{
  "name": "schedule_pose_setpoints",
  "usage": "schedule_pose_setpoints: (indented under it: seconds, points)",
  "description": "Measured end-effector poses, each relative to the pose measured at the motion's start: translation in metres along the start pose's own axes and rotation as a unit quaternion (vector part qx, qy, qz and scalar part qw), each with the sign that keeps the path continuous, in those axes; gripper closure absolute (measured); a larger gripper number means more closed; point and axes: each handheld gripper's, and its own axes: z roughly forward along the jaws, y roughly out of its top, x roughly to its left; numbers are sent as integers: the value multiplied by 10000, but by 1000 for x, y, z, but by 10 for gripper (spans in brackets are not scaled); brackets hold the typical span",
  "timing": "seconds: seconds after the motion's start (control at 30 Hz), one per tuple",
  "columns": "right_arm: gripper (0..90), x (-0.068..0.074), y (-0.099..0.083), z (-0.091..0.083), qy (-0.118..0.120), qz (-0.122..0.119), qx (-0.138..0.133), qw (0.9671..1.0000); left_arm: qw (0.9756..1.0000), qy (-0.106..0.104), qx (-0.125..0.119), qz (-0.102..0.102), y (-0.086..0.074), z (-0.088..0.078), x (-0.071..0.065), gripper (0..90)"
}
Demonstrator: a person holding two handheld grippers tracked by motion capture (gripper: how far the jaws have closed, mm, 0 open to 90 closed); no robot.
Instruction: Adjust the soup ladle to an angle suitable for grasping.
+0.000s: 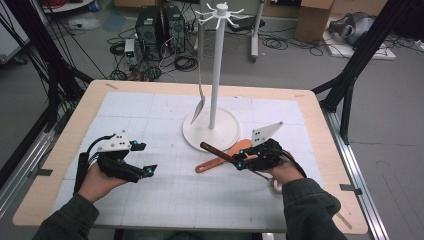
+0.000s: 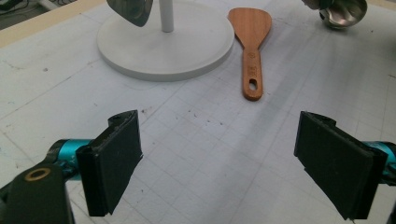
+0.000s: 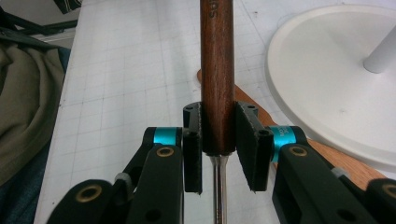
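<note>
The right gripper (image 3: 218, 154) pinches a dark wooden handle (image 3: 217, 74), its ladle bowl (image 2: 343, 13) cut off; the left gripper (image 2: 219, 163) jaws are spread, empty.

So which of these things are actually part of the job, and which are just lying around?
In the job:
- dark wooden-handled utensil, clamped in the right gripper
- white hanging stand, with a metal spatula already hanging on it
- left gripper, open and waiting

Lying about:
- wooden spatula flat on the mat
- computers and cables on the floor
</note>
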Motion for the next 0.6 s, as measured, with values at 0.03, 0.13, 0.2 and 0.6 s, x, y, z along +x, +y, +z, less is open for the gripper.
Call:
schedule_pose_setpoints:
  seconds: [0.03, 0.13, 0.2, 0.6]
  points:
    - [735, 0, 0, 0, 11, 20, -7, 10000, 10000, -2, -7, 1, 0, 0, 0, 154]
    - [735, 0, 0, 0, 7, 33, -33, 10000, 10000, -4, -8, 1, 0, 0, 0, 155]
    - [735, 1, 1, 0, 14, 36, -39, 10000, 10000, -3, -19, -4, 0, 0, 0, 156]
    - [735, 2, 5, -1, 53, 60, -268, 9996, 9999, -40, -94, -59, 2, 1, -1, 165]
